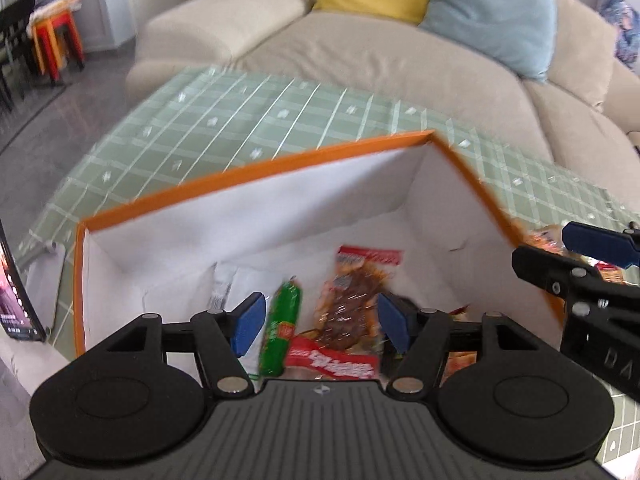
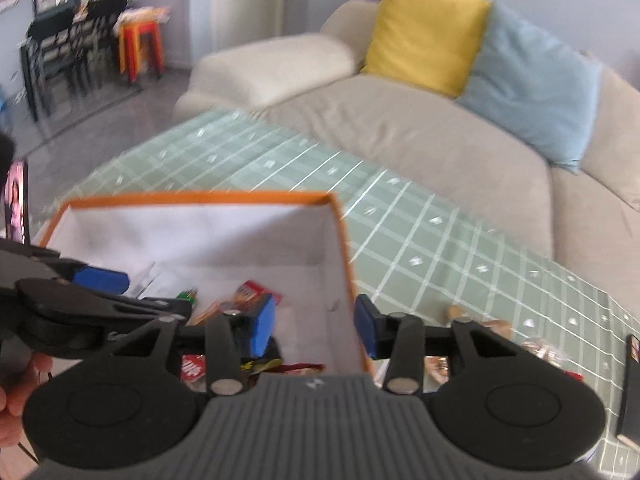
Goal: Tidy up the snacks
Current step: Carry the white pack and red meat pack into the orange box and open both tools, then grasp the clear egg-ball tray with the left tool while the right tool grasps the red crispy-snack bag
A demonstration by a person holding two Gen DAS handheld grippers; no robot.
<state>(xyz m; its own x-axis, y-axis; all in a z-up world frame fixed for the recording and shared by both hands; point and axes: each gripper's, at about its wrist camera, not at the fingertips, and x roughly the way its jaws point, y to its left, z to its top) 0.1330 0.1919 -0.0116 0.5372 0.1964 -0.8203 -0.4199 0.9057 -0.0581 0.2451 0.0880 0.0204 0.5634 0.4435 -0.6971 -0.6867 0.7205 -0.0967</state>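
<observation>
right wrist only: loose snacks (image 2: 540, 350) outside box (image 2: 200, 199)

Storage box (image 1: 256, 216): stiff board, matt white inside, matt orange rim.
Snack packets (image 1: 352, 300): glossy printed plastic film, crinkled, catching light.
Green sausage pack (image 1: 280, 328): smooth shiny plastic wrap.
Counter cloth (image 1: 224, 128): smooth green checked sheet with a slight sheen, likely vinyl.
Left tongs (image 1: 318, 326): matt black plastic arms, matt blue pads, bright metal pivot pins, ribbed grey housing.
Right tongs (image 2: 316, 328): same matt black plastic, blue pads, metal pins.
Sofa (image 2: 420, 140): beige woven cloth, matt, soft.
Yellow cushion (image 2: 424, 32): cloth, faint sheen.
Blue cushion (image 2: 528, 80): matt, soft cloth.
Stools (image 2: 140, 48): glossy red and orange plastic.
Floor (image 1: 60, 112): smooth grey, lightly reflective.
</observation>
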